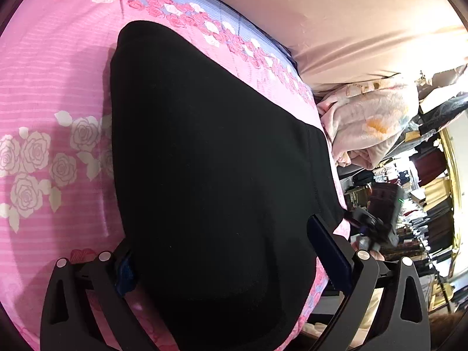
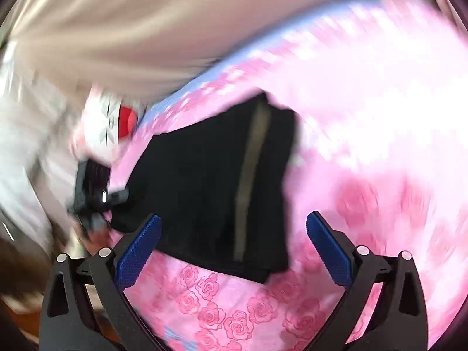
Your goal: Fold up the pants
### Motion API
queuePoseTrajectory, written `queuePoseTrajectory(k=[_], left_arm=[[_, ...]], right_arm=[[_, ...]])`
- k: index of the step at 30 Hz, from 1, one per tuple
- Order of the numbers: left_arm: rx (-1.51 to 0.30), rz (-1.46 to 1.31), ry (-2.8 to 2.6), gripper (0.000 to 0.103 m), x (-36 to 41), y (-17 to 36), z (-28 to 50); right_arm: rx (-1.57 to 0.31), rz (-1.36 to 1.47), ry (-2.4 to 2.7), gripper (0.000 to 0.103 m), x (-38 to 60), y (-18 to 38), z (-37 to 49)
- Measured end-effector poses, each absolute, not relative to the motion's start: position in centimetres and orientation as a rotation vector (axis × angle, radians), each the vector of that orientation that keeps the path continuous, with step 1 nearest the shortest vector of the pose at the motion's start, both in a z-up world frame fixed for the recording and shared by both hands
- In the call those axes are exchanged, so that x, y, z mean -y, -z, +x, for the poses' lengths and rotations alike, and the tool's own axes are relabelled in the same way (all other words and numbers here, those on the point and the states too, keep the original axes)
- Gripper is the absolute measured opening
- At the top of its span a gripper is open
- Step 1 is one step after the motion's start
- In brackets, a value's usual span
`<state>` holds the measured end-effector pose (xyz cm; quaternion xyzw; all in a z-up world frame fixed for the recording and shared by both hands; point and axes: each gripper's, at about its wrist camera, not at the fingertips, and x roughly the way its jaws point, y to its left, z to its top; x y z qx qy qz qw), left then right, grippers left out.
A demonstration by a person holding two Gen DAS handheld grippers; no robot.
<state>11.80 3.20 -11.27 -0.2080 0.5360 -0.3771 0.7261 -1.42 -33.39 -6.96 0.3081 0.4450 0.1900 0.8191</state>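
Observation:
Black pants (image 1: 210, 161) lie folded in a thick pad on the pink rose-print bedsheet (image 1: 52, 87). My left gripper (image 1: 226, 260) stands open and low over their near end, with the cloth between its wide jaws; the left blue pad (image 1: 125, 272) is partly hidden by the fabric. The right wrist view is blurred. In it the pants (image 2: 204, 181) show a grey side stripe (image 2: 248, 181). My right gripper (image 2: 234, 248) is open just above their near edge, nothing gripped. The left gripper (image 2: 90, 187) shows there at the pants' left edge, and the right gripper (image 1: 371, 234) shows at the bed's edge.
A beige cloth surface (image 1: 351, 14) rises behind the bed. A crumpled pale pink blanket (image 1: 365, 122) lies at the sheet's far right. Cluttered shelves (image 1: 424, 204) stand beyond the bed edge. A white item with a red patch (image 2: 122, 120) sits left of the pants.

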Motion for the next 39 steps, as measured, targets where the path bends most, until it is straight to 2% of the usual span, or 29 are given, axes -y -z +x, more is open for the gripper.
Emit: queuePoseTrajectory(k=[5, 16, 18, 19, 20, 21, 22, 26, 29, 31, 39], left_arm=[[-1.184, -0.462, 0.823, 0.097, -3.2, 11.2, 11.9], [-1.190, -0.396, 0.818, 0.097, -2.1, 11.0, 12.6], [-1.190, -0.378, 0.816, 0.097, -1.8, 10.9, 12.6], [-1.188, -0.358, 0.816, 0.096, -1.7, 10.9, 12.5], [-1.180, -0.344, 0.797, 0.084, -1.8, 10.8, 12.2], [-1.169, -0.317, 0.764, 0.074, -2.0, 10.7, 11.9], [-1.158, -0.291, 0.729, 0.055, -2.4, 10.6, 11.6], [-1.180, -0.394, 0.736, 0.042, -4.3, 11.0, 11.2], [-1.167, -0.358, 0.741, 0.038, -4.1, 10.0, 9.8], [-1.163, -0.349, 0.758, 0.038, -3.7, 9.7, 9.1], [-1.258, -0.516, 0.825, 0.062, -4.2, 11.9, 10.9]], right_arm=[[-0.950, 0.741, -0.527, 0.097, 32.0, 8.0, 0.5], [-0.971, 0.640, -0.524, 0.096, 27.6, 8.7, 5.3], [-0.979, 0.615, -0.492, 0.082, 27.7, 8.7, 5.4], [-0.984, 0.625, -0.474, 0.061, 28.5, 9.0, 5.2], [-0.984, 0.689, -0.490, 0.047, 29.5, 9.4, 4.8], [-0.975, 0.720, -0.487, 0.046, 30.2, 9.7, 4.4], [-0.966, 0.730, -0.483, 0.043, 30.6, 9.7, 3.9], [-0.925, 0.705, -0.485, 0.042, 29.7, 8.4, 2.4], [-0.912, 0.687, -0.493, 0.042, 29.7, 7.2, 1.5], [-0.929, 0.676, -0.482, 0.042, 29.7, 7.3, 1.3], [-0.958, 0.753, -0.493, 0.042, 30.8, 9.4, 1.6]])
